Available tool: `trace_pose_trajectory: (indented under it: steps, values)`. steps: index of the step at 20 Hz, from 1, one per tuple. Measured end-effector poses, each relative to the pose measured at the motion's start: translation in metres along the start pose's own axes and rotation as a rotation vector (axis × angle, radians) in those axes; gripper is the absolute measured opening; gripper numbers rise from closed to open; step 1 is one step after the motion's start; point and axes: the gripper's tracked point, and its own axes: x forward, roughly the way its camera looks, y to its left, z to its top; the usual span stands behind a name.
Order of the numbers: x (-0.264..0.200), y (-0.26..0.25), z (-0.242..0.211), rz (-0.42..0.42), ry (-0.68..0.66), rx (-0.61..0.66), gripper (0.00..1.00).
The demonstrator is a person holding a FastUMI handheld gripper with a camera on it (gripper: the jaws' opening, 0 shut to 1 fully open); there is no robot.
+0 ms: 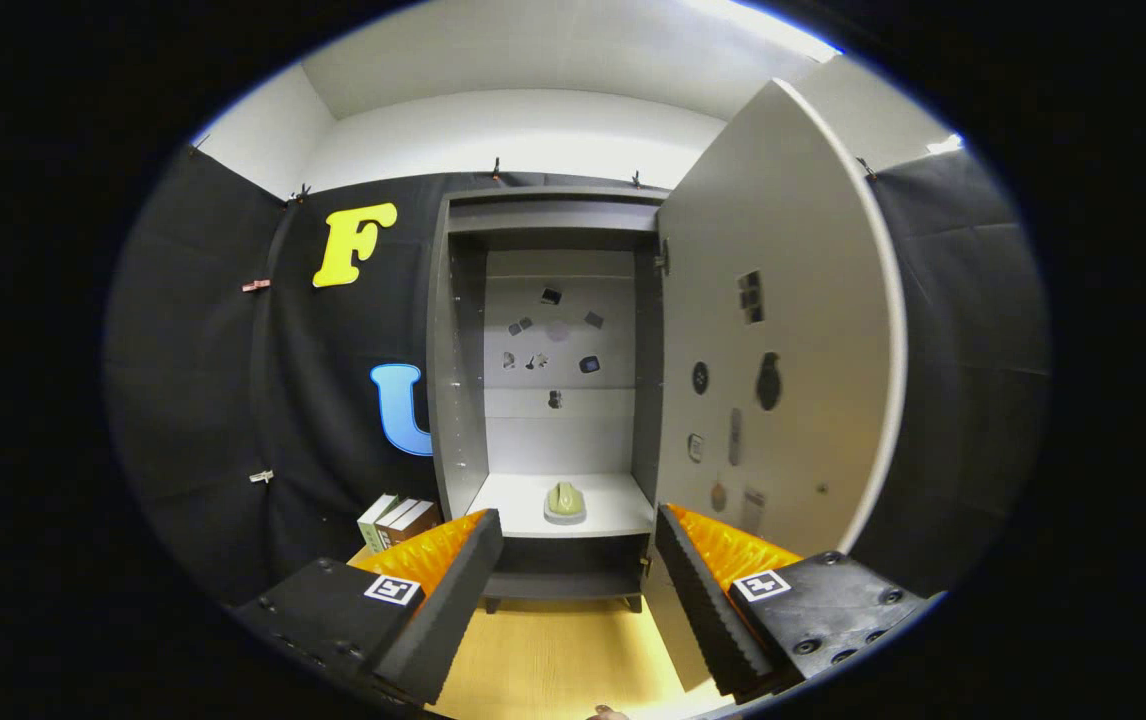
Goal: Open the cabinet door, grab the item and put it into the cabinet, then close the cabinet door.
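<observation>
Gripper view: item (565, 500) beyond parted fingers (453, 590).

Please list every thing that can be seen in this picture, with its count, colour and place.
cabinet: one, grey, against the booth wall, beyond the tongs.
cabinet door: one, pale grey, swung open to the right, small stickers on it.
item: one, pale green, on the white shelf inside the cabinet.
stickers: several, dark, on the cabinet's back panel.
books: about three, green, white and brown, left of the cabinet's foot.
floor: one, light wood, below the cabinet.
tongs: one, fingers open, holding nothing, short of the cabinet.
</observation>
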Motion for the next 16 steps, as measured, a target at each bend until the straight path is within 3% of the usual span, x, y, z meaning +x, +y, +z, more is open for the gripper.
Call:
trace_pose_trajectory:
  steps: [6, 12, 16]
  values:
    - [-0.053, -0.076, 0.003, -0.073, -0.016, 0.019, 0.97]
    - [-0.068, -0.168, -0.001, -0.165, -0.022, 0.060, 0.97]
    - [-0.046, -0.198, -0.019, -0.116, 0.017, 0.060, 0.97]
